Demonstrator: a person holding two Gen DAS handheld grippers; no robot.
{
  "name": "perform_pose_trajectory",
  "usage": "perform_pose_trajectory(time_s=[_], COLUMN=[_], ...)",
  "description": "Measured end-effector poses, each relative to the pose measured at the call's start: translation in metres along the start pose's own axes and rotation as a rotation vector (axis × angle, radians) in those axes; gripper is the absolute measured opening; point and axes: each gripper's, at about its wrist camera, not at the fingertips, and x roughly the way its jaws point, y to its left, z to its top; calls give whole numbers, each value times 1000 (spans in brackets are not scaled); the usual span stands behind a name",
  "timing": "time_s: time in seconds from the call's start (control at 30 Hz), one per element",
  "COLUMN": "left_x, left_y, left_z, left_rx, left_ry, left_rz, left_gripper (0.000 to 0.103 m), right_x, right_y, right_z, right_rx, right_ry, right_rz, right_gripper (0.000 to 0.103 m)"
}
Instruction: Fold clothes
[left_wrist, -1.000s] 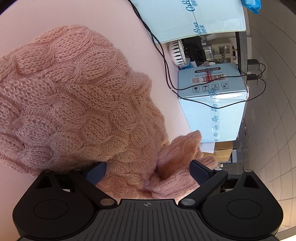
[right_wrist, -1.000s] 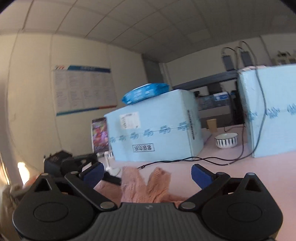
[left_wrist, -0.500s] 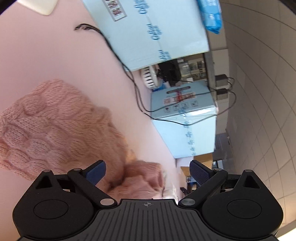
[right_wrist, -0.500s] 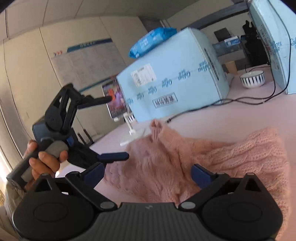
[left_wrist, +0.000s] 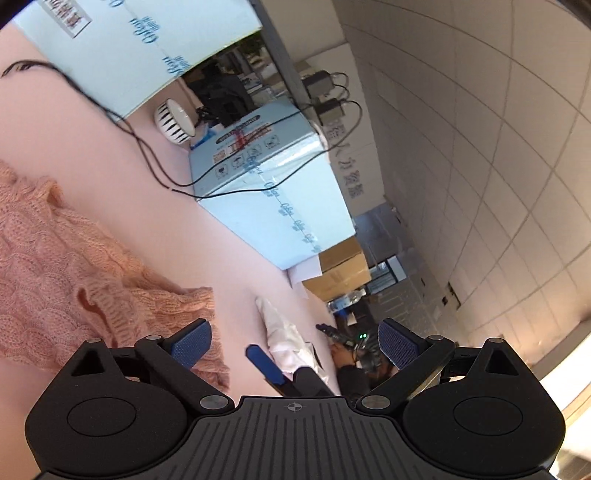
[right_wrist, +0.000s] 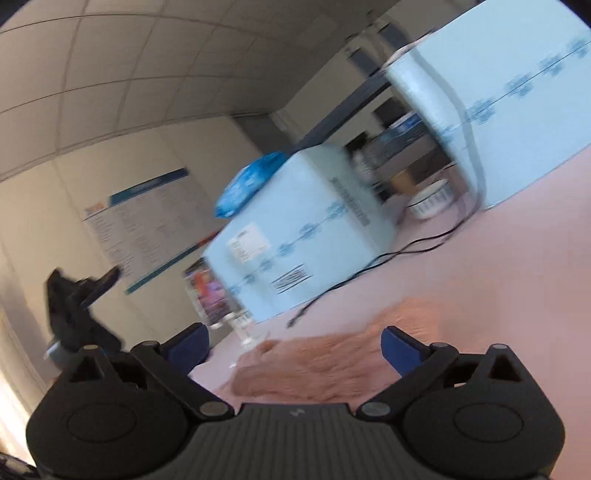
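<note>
Tongs (left_wrist: 293, 341) (right_wrist: 295, 345) both still spread, empty, now lifted off pink sweater (left_wrist: 74, 273).

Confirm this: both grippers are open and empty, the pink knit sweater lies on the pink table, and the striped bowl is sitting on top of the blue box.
One thing is wrong: the striped bowl sits on the table between the two blue boxes, not on one. The left wrist view shows it. The left gripper and right gripper are open and empty, and the sweater lies on the table.

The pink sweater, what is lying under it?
The pink sweater lies directly on the pink table. Whether anything lies beneath its folds cannot be seen.
</note>
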Motion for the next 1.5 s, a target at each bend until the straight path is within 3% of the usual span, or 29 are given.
perform_pose_trajectory(time_s=[0.07,0.13,0.2,0.27,0.37,0.43,0.47,0.57,0.73,0.77,0.83,0.93,1.0,1.07,1.17,1.2,1.23,1.27,1.3,1.33,1.5], left_x=[9,19,24,13,-22,-40,-45,-61,-69,-66,-57,-49,-50,-56,-69,-71,-74,-77,-78,-80,-79], left_y=[5,16,34,50,54,54,54,54,53,53,62,78,81,81,82,82,83,83,83,85,103], left_z=[-12,-23,-29,-28,-17,-11,-11,-13,-22,-23,-25,-28,-29,-29,-24,-21,-18,-15,-13,-11,-10], left_rx=[-19,-66,-163,-229,-183,-168,-171,-195,-178,-169,-198,-271,-261,-243,-244,-243,-243,-251,-258,-270,-357], left_ry=[8,38,80,60,-37,-60,-33,83,169,186,220,250,244,230,196,185,170,154,144,134,116], left_rz=[-26,-48,-40,-34,31,52,71,146,306,357,355,302,289,265,260,255,244,229,220,212,213], left_gripper=[99,99,99,99,99,99,99,99,99,99,99,99,99,99,99,99,99,99,99,99,99], right_x=[-2,1,10,15,34,52,62,93,109,112,123,148,155,151,147,146,154,165,172,177,132], right_y=[-13,-19,-17,-11,-2,9,15,41,114,118,125,121,116,112,118,122,125,125,124,121,118], right_z=[-5,-11,-14,-16,-20,-19,-15,-6,-28,-32,-39,-46,-46,-33,-23,-21,-27,-32,-36,-41,-31], right_rx=[95,157,169,191,278,275,252,143,-493,-546,-616,-581,-569,-494,-493,-510,-540,-553,-550,-534,-530], right_ry=[62,131,196,261,391,412,396,386,290,274,289,414,400,320,200,157,203,289,356,403,244], right_rz=[-56,-25,70,189,385,331,311,315,188,179,157,135,81,78,85,80,68,67,66,65,135], right_gripper=[102,101,101,101,101,101,101,101,100,98,93,64,18,17,20,31,44,73,82,80,92])
